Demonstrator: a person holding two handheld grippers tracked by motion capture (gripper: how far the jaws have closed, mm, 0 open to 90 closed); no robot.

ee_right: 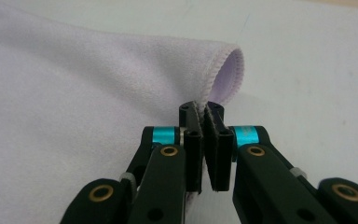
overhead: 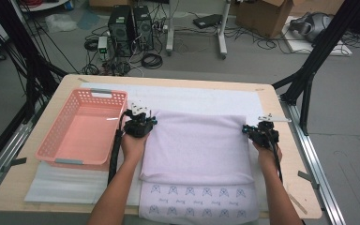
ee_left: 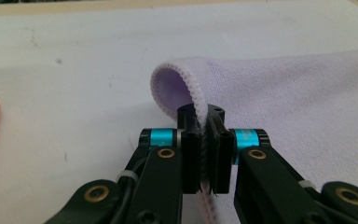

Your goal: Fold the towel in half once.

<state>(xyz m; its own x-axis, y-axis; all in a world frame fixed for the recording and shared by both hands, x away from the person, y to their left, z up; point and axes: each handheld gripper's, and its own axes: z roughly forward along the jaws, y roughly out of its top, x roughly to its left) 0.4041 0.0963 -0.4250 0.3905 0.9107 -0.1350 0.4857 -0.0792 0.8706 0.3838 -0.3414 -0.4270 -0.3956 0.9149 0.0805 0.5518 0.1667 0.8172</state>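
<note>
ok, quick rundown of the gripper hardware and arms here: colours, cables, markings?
Both grippers, left gripper and right gripper, are black, two-jawed, with flat black pads, cyan anodised collars and brass-coloured pivot pins. White zip ties sit on the linkages. A black cable trails from each along the forearm. Each carries a light plate on top. The forearms are bare, no sleeves.

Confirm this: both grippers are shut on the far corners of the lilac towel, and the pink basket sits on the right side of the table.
Not quite. The pink basket sits on the left side of the table, beside the left gripper, as the high view shows. The rest holds: left gripper and right gripper are each shut on a far corner of the lilac towel.
</note>
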